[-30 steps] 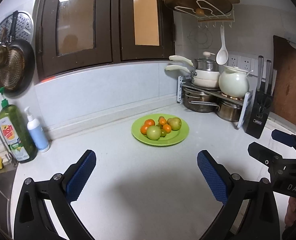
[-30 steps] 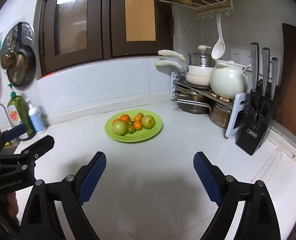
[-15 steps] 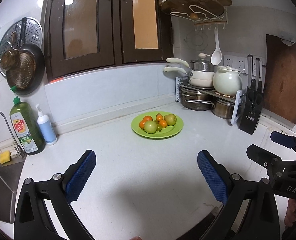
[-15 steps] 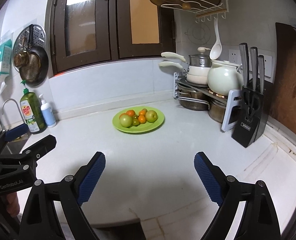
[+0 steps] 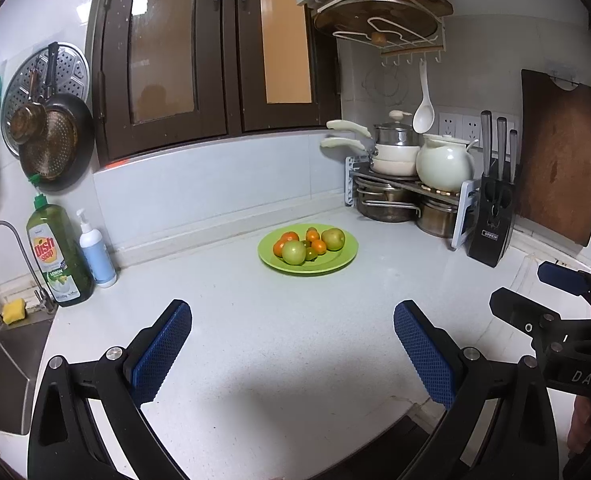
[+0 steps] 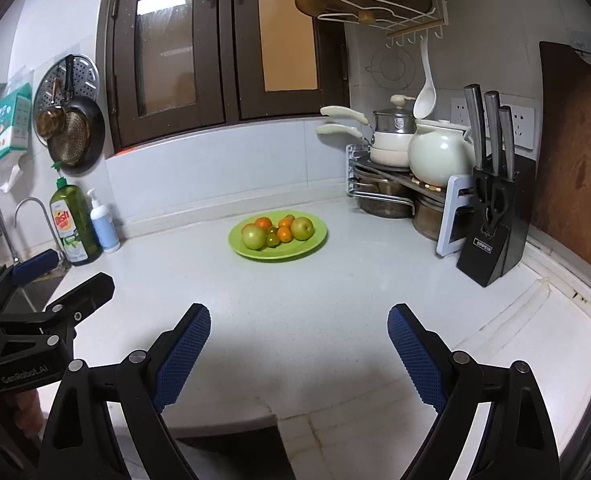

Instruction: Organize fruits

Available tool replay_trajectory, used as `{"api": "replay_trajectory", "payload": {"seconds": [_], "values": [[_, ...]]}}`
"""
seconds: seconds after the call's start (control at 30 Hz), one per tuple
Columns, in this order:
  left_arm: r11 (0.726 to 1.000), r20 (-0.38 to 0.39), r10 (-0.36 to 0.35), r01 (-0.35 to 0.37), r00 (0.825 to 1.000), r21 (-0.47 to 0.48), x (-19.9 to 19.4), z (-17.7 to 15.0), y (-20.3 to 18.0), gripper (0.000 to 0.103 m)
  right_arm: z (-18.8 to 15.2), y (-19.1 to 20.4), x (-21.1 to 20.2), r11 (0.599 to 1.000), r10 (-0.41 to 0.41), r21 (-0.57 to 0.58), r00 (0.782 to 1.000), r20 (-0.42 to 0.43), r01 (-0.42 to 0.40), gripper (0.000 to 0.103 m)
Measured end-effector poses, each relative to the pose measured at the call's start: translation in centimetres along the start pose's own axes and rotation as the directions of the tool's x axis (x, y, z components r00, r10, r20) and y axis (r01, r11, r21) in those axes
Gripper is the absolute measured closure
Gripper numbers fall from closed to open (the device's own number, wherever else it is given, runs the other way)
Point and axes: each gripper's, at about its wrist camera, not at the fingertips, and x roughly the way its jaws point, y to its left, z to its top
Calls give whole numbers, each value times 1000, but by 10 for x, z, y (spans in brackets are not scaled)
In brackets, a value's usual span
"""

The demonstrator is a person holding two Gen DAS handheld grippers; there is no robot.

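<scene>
A green plate (image 5: 337, 262) (image 6: 315, 240) sits on the white counter toward the back. It holds two green-yellow apples (image 5: 294, 252) (image 6: 254, 237), several small oranges (image 5: 318, 246) (image 6: 284, 234) and a small green fruit. My left gripper (image 5: 292, 350) is open and empty, well short of the plate near the counter's front edge. My right gripper (image 6: 299, 350) is open and empty, also well short of the plate. Each gripper shows at the side of the other's view, the right one (image 5: 535, 292) and the left one (image 6: 59, 276).
A pot rack (image 5: 399, 196) with pans and a white kettle (image 5: 445, 166) fills the back right corner. A black knife block (image 5: 493, 216) and a wooden board (image 5: 559, 160) stand to the right. Dish soap (image 5: 59, 256), a pump bottle (image 5: 95, 250) and a sink (image 5: 3, 360) are at the left.
Both grippers have drawn back from the plate toward the counter's front edge, so the plate looks smaller and farther. Both stay open and empty.
</scene>
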Motion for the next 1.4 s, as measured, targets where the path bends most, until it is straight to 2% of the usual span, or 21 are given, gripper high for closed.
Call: {"api": "replay_trajectory", "payload": {"seconds": [0.63, 1.4], "values": [[1000, 24, 12, -12, 1000, 5, -16, -3, -4, 0, -3, -2, -13, 1000, 13, -10, 1000, 17, -13, 12], [1000, 24, 8, -9, 1000, 11, -13, 1, -4, 0, 2, 2, -10, 1000, 15, -7, 1000, 15, -15, 12]]}}
